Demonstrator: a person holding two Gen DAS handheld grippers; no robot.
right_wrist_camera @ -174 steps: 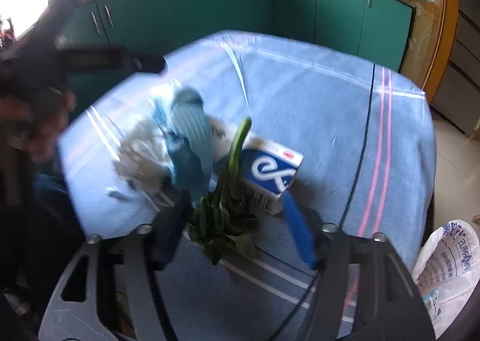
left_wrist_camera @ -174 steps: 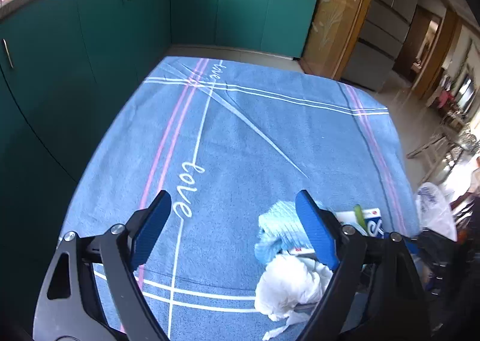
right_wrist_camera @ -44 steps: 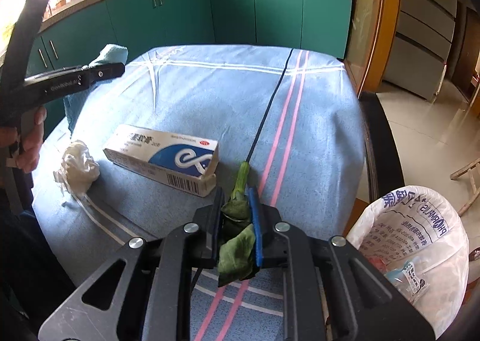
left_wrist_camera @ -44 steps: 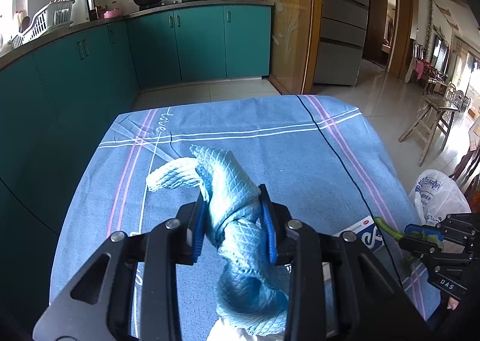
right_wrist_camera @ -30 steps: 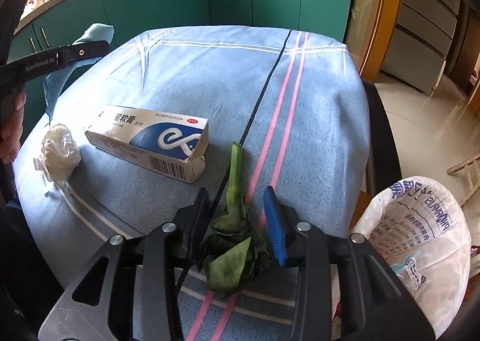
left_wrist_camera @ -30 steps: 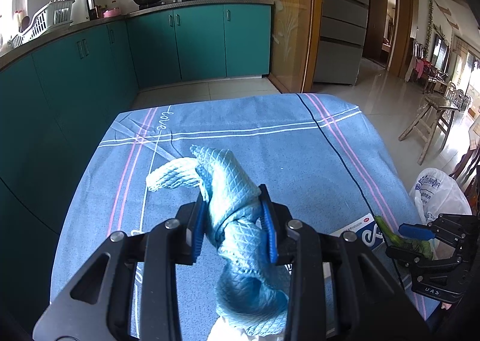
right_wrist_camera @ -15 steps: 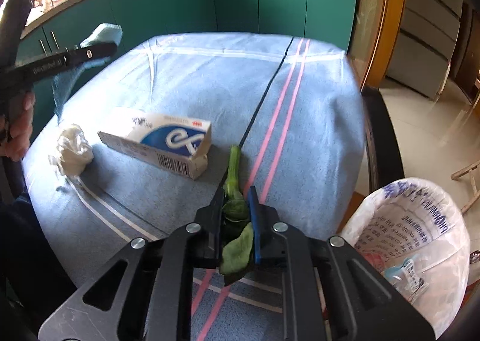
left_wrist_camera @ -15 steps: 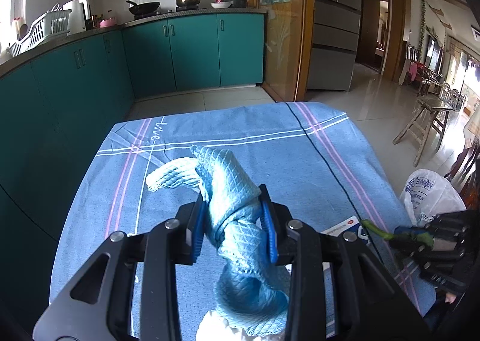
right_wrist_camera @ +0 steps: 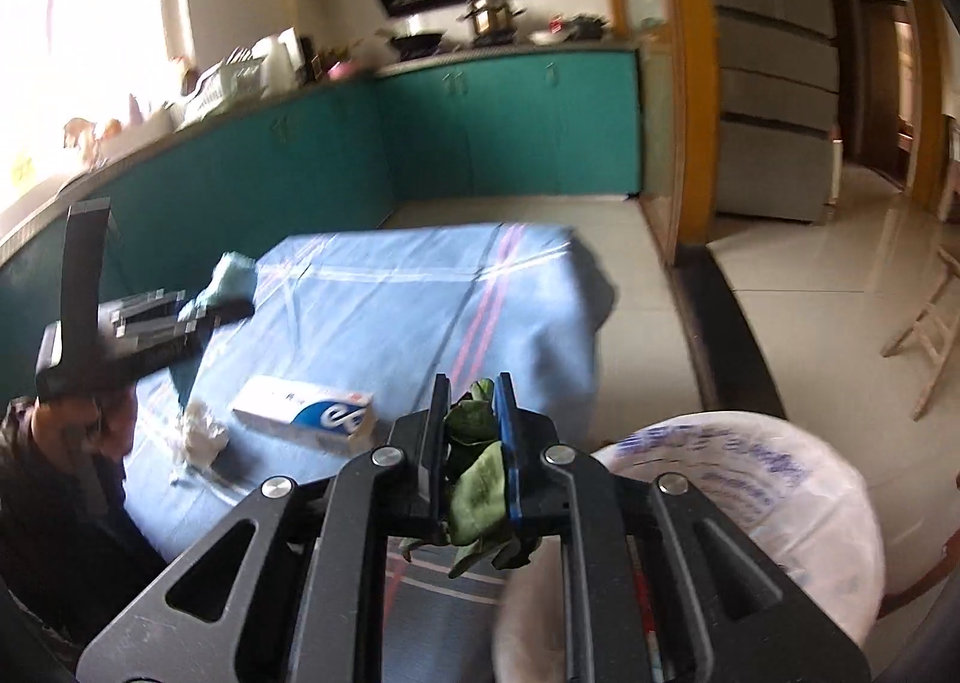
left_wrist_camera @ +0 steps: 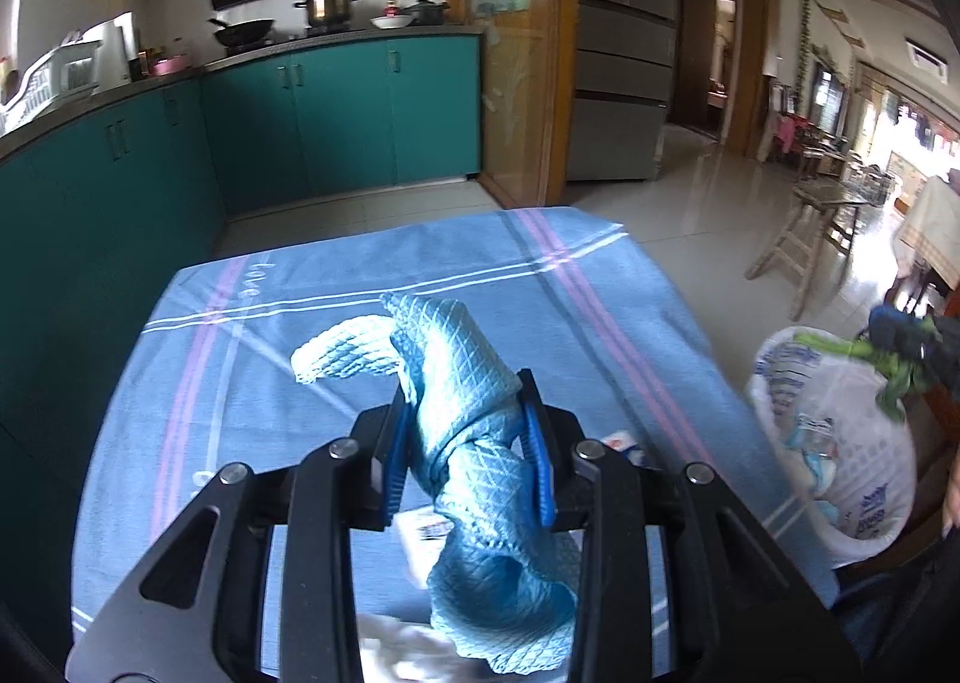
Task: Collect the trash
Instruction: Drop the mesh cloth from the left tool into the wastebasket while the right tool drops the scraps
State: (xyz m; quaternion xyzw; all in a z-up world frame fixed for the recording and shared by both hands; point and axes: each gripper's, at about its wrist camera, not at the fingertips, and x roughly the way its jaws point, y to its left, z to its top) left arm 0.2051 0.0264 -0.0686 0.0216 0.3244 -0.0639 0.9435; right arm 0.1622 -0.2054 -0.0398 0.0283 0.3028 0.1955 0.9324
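Note:
My left gripper (left_wrist_camera: 465, 431) is shut on a light blue quilted cloth (left_wrist_camera: 462, 383), held above the blue tablecloth (left_wrist_camera: 252, 383). My right gripper (right_wrist_camera: 471, 419) is shut on a wilted green leafy vegetable (right_wrist_camera: 477, 473), lifted off the table beside the white trash bag (right_wrist_camera: 750, 503). From the left wrist view that right gripper (left_wrist_camera: 900, 335) hangs with the vegetable (left_wrist_camera: 894, 371) over the bag's (left_wrist_camera: 840, 443) open mouth. A white and blue carton (right_wrist_camera: 306, 413) and a crumpled white tissue (right_wrist_camera: 201, 431) lie on the cloth. The left gripper (right_wrist_camera: 240, 305) shows in the right wrist view with its cloth (right_wrist_camera: 231, 275).
Teal kitchen cabinets (left_wrist_camera: 336, 119) run along the left and far side, with pots on the stove top. A wooden door frame (right_wrist_camera: 684, 83) and a grey fridge (left_wrist_camera: 624, 83) stand beyond the table. Wooden stools (left_wrist_camera: 804, 239) stand on the tiled floor at right.
The right gripper closed on the vegetable, lifted it off the tablecloth and swung right over the trash bag. The left gripper drifted a little with the cloth still clamped.

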